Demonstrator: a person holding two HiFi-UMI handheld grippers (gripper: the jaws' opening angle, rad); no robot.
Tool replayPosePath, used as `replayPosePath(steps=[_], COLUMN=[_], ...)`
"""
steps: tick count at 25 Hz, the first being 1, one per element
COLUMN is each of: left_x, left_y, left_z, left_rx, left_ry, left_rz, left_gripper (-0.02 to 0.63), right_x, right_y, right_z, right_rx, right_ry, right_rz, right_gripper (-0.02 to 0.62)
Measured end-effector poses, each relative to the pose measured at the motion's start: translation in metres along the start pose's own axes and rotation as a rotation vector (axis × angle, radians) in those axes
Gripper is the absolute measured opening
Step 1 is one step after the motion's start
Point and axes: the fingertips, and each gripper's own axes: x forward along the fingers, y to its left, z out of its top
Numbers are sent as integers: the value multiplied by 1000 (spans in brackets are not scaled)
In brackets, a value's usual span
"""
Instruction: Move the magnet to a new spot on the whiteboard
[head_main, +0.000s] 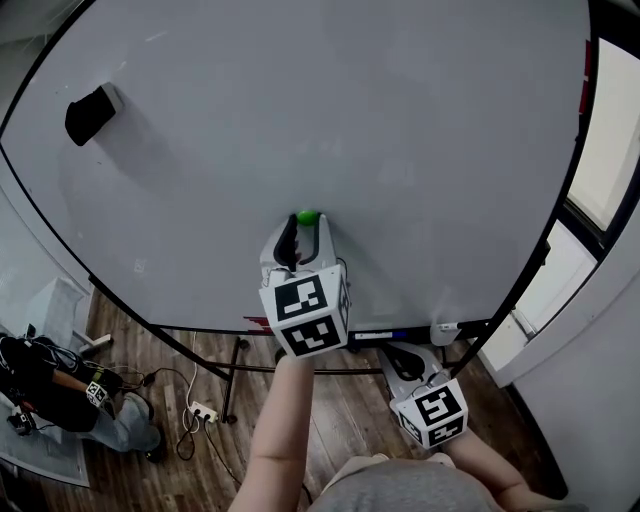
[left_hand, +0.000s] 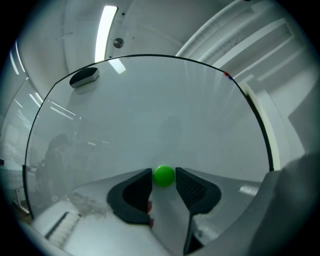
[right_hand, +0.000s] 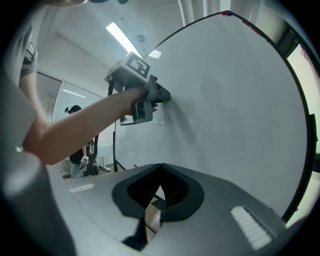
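Observation:
A small green round magnet (head_main: 308, 217) sticks to the lower middle of the whiteboard (head_main: 380, 110). My left gripper (head_main: 305, 228) is held up against the board just below it. In the left gripper view the magnet (left_hand: 164, 176) sits between the two black fingertips, and my left gripper (left_hand: 164, 184) is open, its pads a hair off the magnet's sides. My right gripper (head_main: 398, 352) hangs low by the board's bottom rail. In the right gripper view its jaws (right_hand: 160, 172) meet, shut on nothing. That view also shows the left gripper (right_hand: 161, 95) at the board.
A black eraser (head_main: 90, 113) clings to the board's upper left. A marker (head_main: 448, 328) lies in the tray under the board. The stand's legs, a power strip (head_main: 203, 411) and a seated person (head_main: 60, 395) are on the wooden floor at the left. A window (head_main: 600, 150) borders the right.

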Motion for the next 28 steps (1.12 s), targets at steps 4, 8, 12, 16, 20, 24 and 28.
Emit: replayPosePath(steps=[4, 8, 12, 16, 20, 24, 28], left_x=[1, 1, 0, -7, -21, -37, -57], left_y=[0, -2, -1, -6, -21, -33, -44], left_z=[1, -1, 0, 4, 5, 3, 1], left_rx=[-2, -1, -19, -10, -10, -17, -30], left_ry=[4, 2, 5, -9, -12, 3, 18], left_rz=[20, 36, 49, 59, 43, 37, 35], left_gripper=[153, 137, 137, 137, 135, 137, 135], right_x=[2, -2, -12, -26, -43, -60, -79], right_y=[-2, -4, -6, -12, -15, -15, -17], right_z=[2, 3, 4, 1, 1, 3, 5], right_rx=[1, 5, 9, 10, 1, -4, -15], right_ry=[-6, -12, -12, -8, -7, -8, -4], right_rz=[-1, -3, -9, -16, -12, -4, 0], right_gripper=[2, 2, 2, 2, 2, 2, 2])
